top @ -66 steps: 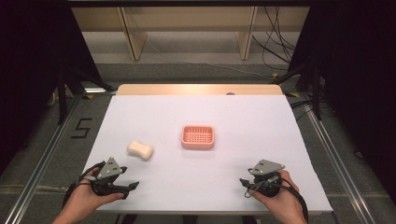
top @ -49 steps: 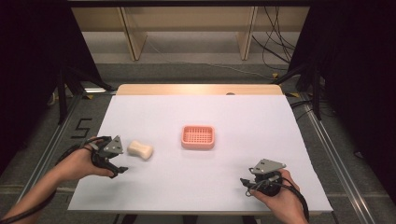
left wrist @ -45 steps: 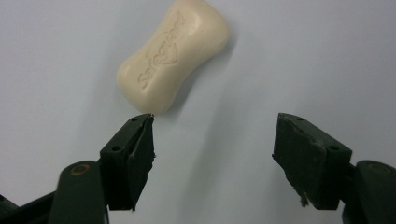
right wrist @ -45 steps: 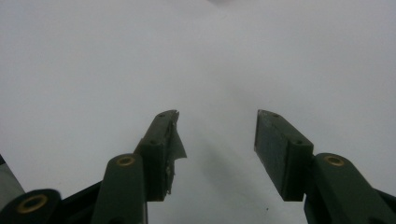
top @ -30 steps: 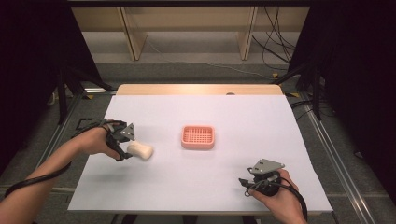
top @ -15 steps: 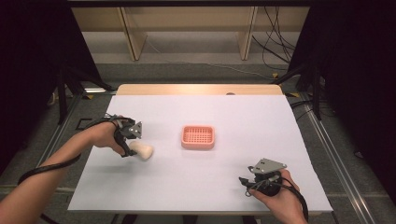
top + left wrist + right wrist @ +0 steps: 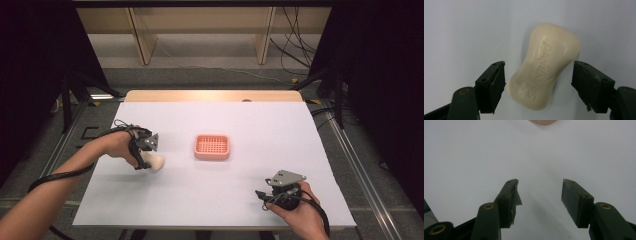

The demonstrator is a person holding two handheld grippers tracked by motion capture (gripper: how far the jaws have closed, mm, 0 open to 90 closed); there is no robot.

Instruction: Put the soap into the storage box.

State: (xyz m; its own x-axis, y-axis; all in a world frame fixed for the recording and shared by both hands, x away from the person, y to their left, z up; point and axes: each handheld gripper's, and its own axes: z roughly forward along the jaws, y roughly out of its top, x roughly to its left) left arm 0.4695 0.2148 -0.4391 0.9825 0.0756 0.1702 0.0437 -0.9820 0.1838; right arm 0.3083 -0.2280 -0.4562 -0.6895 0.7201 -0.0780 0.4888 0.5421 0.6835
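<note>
Soap bar (image 7: 544, 67) lay ungrasped on the surface (image 7: 250, 125) between the spread left tool (image 7: 537, 80), transfer to the pink dish (image 7: 212, 147) outstanding.

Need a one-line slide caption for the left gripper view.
Open left gripper straddling a cream soap bar lying on the white table.

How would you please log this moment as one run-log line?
left gripper: open, jaws either side of soap | soap: flat on table | right gripper: open, idle | tray: empty
</note>
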